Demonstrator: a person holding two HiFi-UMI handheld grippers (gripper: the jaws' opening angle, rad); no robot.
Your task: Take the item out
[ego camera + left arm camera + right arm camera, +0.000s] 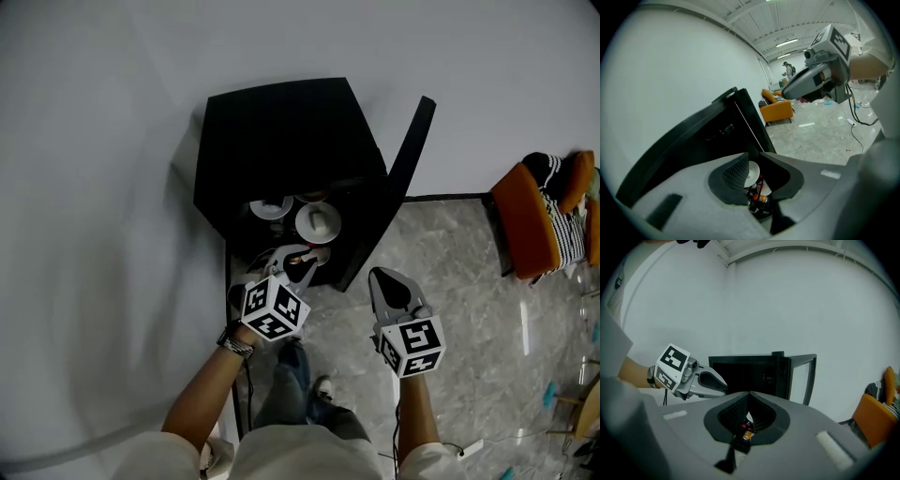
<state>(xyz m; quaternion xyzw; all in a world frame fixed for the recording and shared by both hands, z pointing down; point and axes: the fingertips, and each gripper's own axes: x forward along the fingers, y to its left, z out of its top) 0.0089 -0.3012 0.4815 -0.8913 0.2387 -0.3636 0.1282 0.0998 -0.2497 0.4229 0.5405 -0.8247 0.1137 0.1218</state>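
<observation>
White and round, a dish [317,222] lies among other plates inside the black, boxy cabinet [281,131] at the frame centre. Its door [412,150] stands open to the right. The left tool [296,264] is at the opening, released and grasping nothing. The right tool [386,281] is clenched and empty, over the grey marbled floor [450,272]. An orange chair [525,225] stands far right.

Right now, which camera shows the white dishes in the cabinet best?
The head view: it looks down on the dishes in the cabinet. The left gripper view shows one white rim; the right gripper view only a sliver.
</observation>
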